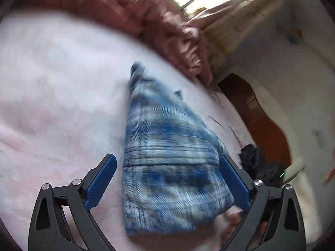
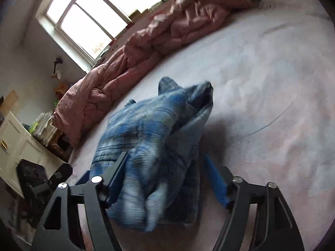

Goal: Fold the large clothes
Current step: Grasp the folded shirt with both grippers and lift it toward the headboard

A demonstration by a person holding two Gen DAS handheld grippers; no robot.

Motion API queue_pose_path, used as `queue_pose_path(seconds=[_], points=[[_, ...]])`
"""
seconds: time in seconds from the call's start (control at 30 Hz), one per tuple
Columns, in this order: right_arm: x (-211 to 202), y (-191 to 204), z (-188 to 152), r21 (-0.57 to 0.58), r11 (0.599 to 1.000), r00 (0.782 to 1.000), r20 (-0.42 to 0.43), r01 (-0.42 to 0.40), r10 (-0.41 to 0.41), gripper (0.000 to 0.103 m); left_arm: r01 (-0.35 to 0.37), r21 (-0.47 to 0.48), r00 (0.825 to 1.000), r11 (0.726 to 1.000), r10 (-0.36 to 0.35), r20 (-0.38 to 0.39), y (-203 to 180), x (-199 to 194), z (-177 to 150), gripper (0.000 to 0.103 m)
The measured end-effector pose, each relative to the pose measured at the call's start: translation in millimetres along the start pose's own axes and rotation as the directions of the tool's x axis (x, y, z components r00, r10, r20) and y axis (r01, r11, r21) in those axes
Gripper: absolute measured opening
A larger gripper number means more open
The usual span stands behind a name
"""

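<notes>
A blue and white plaid garment (image 1: 167,146) lies folded into a thick bundle on the pale pink bed sheet (image 1: 52,83). My left gripper (image 1: 167,163) is open, its blue pads (image 1: 100,182) on either side of the bundle's near end, not closed on it. In the right wrist view the same garment (image 2: 150,146) is bunched between my right gripper's (image 2: 165,163) wide-open fingers (image 2: 215,179); the cloth covers part of the left finger. Both views are blurred by motion.
A crumpled pink duvet (image 2: 146,41) lies along the far side of the bed, below a window (image 2: 94,10). A white cabinet (image 2: 14,138) and dark items stand beside the bed. A brown wooden piece (image 1: 251,115) and dark cloth (image 1: 261,163) sit off the bed's edge.
</notes>
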State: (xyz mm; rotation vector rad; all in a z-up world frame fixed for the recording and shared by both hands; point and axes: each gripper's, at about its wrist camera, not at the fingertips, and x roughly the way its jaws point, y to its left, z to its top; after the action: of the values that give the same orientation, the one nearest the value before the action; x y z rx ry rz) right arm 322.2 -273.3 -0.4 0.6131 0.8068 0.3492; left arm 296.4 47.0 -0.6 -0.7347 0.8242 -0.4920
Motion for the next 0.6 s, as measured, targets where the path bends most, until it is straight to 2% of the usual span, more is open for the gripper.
queue_pose_path(seconds=[0.03, 0.07, 0.13, 0.17, 0.23, 0.27, 0.3, 0.37, 0.47, 0.6], points=[[9.7, -4.9, 1.8, 0.009, 1.0, 0.999, -0.046, -0.007, 0.008, 0.077, 0.029, -0.063, 0.998, 0.998, -0.032, -0.046, 11.5, 10.3, 3.9, 0.09], [13.1, -6.7, 3.2, 0.013, 1.0, 0.998, -0.053, -0.019, 0.019, 0.077, 0.037, -0.096, 0.996, 0.995, -0.045, -0.082, 19.2, 18.8, 5.6, 0.089], [16.7, -10.7, 4.6, 0.034, 0.997, 0.996, -0.054, -0.066, 0.068, 0.068, 0.047, -0.044, 0.996, 0.998, -0.051, -0.078, 15.9, 21.0, 6.1, 0.087], [18.7, -12.9, 4.5, 0.05, 0.996, 0.996, -0.051, -0.072, 0.074, 0.064, 0.051, -0.015, 0.995, 0.999, -0.052, -0.083, 11.3, 22.2, 4.9, 0.078], [18.1, -9.8, -1.8, 0.033, 0.998, 0.999, -0.006, -0.045, 0.045, 0.056, 0.061, 0.008, 0.995, 0.998, -0.06, -0.082, 6.2, 25.7, 0.9, 0.067], [16.2, -2.3, -7.1, -0.005, 1.0, 1.0, 0.026, -0.006, 0.006, 0.052, 0.061, 0.015, 0.996, 0.998, -0.059, -0.063, 4.6, 24.3, -0.4, 0.06], [13.5, 6.6, -10.4, -0.046, 0.999, 0.999, 0.05, 0.022, -0.02, 0.049, 0.075, 0.019, 0.996, 0.997, -0.074, -0.042, 2.9, 19.9, -2.1, 0.057], [4.8, 13.7, -11.8, -0.068, 0.998, 0.997, 0.082, 0.006, 0.0, 0.044, 0.087, 0.066, 0.996, 0.994, -0.086, -0.022, -7.1, 11.7, -4.4, 0.049], [-15.7, 12.9, -12.0, -0.052, 0.998, 0.99, 0.134, -0.039, 0.046, 0.042, 0.109, 0.155, 0.994, 0.982, -0.11, -0.006, -30.9, -0.3, -10.8, 0.045], [-70.2, 33.3, -17.7, -0.12, 0.993, 0.968, 0.251, -0.002, 0.032, 0.042, 0.208, 0.235, 0.977, 0.949, -0.214, 0.003, -78.1, -20.4, -14.8, 0.045]])
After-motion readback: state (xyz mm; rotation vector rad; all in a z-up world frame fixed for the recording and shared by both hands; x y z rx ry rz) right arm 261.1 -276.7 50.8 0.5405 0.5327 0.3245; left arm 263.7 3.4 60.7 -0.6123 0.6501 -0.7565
